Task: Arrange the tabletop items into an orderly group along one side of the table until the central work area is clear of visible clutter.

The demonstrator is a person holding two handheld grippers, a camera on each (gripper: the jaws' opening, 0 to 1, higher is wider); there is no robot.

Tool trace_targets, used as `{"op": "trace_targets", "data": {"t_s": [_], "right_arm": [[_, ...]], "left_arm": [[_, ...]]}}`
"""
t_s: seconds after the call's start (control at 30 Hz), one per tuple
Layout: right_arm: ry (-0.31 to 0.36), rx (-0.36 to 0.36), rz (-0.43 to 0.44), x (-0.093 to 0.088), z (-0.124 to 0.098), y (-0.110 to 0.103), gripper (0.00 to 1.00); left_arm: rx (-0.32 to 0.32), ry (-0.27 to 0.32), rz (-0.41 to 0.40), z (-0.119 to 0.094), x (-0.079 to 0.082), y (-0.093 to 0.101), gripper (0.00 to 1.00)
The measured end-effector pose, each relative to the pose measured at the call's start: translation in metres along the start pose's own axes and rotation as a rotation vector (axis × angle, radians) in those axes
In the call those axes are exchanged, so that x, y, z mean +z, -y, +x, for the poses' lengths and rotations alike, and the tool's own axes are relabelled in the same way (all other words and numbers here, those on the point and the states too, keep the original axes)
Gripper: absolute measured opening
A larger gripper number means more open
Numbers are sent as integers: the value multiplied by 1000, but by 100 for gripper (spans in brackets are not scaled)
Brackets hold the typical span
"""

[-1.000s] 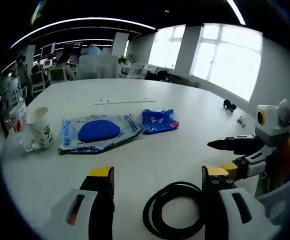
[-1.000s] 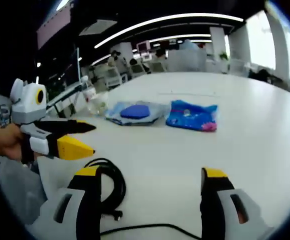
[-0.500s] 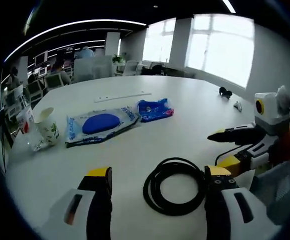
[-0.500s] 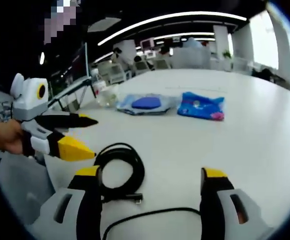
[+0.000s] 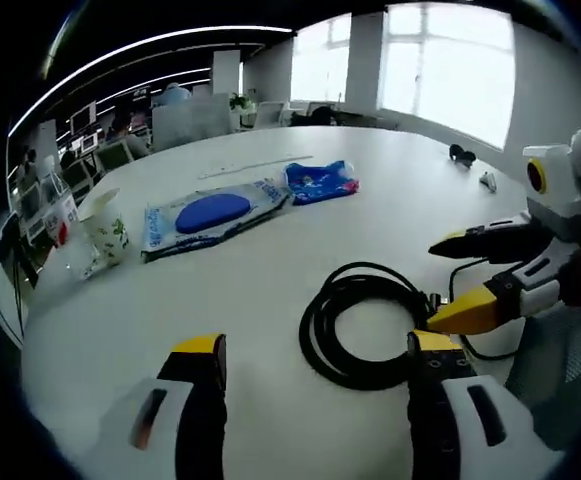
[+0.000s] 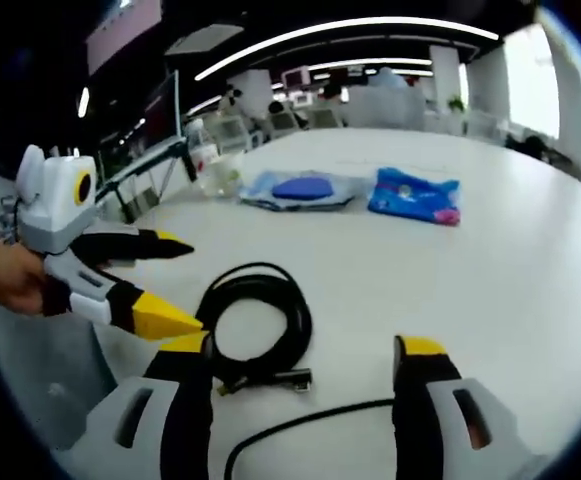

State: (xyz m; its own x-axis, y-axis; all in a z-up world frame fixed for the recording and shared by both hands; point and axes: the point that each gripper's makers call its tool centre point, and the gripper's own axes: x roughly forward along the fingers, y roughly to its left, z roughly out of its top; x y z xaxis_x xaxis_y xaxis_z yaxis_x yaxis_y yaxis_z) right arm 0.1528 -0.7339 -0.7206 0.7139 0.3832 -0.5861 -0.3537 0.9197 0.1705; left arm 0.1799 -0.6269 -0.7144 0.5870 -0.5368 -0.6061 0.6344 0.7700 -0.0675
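A black cable coil [image 5: 316, 330] lies on the white table [image 5: 250, 270], just ahead of my left gripper [image 5: 316, 350], which is open and holds nothing. My right gripper [image 5: 438, 283] comes in from the right, open, with its yellow lower jaw by the coil's plug end. In the right gripper view the cable coil [image 6: 296, 320] lies ahead of my open right gripper [image 6: 303, 350], and its loose tail [image 6: 300, 425] runs between the jaws. My left gripper [image 6: 188, 285] stands open at the coil's left. Farther off lie a clear packet with a blue pad [image 5: 210, 213] and a small blue packet [image 5: 320, 182].
A paper cup [image 5: 105, 230] and a crumpled clear bottle [image 5: 65, 262] stand near the table's left edge. Small dark items [image 5: 460, 153] lie at the far right. A person's hand [image 6: 5, 275] holds the left gripper. Desks, chairs and people fill the room beyond.
Both cameras have drawn back, so the cable coil now shows whole, ahead of each pair of jaws. Both grippers stay open. The packets and cup have not moved on the table.
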Motion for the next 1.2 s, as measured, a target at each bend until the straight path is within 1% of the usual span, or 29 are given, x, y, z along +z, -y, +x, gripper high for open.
{"op": "trace_targets", "data": {"t_s": [0.13,0.2,0.23,0.3,0.33,0.43,0.5,0.6,0.67,0.73,0.8,0.87,0.9,0.93,0.97,1.03,1.2], "right_arm": [[-7,-29,-9,2,4,3,65],[-19,-37,-20,2,9,4,63],[-27,-41,-24,1,10,4,63],[-36,-49,-35,1,13,5,63],[-48,-57,-41,0,15,5,63],[-51,-57,-60,0,17,3,62],[-72,-55,-86,-3,20,1,60],[-83,-57,-100,-5,23,1,58],[-95,-59,-115,-6,24,1,57],[-116,-58,-143,-9,25,0,56],[-114,-56,-142,-8,26,0,56],[-120,-57,-149,-8,28,-1,54],[-123,-57,-155,-8,29,-1,54],[-125,-55,-162,-8,31,-2,54],[-130,-54,-166,-8,32,-3,54],[-140,-55,-182,-8,34,-4,53],[-139,-45,-266,-2,36,-10,41]], "left_arm": [[28,-15,1,3,-3,-7,72],[30,-20,19,5,-4,-9,72],[26,-35,26,8,-5,-9,71],[26,-36,30,10,-5,-10,71],[25,-49,43,12,-6,-10,71],[29,-52,36,14,-7,-9,70],[32,-63,40,16,-9,-8,70],[24,-83,48,20,-13,-6,70],[16,-79,40,21,-12,-5,70],[18,-88,54,23,-13,-5,69],[14,-83,51,23,-12,-4,68],[17,-93,62,25,-15,-5,67],[18,-104,56,26,-17,-5,65],[5,-101,32,25,-16,-2,65],[9,-89,40,25,-14,-4,64],[14,-95,61,26,-14,-4,63],[19,-90,75,27,-13,-2,62]]}}
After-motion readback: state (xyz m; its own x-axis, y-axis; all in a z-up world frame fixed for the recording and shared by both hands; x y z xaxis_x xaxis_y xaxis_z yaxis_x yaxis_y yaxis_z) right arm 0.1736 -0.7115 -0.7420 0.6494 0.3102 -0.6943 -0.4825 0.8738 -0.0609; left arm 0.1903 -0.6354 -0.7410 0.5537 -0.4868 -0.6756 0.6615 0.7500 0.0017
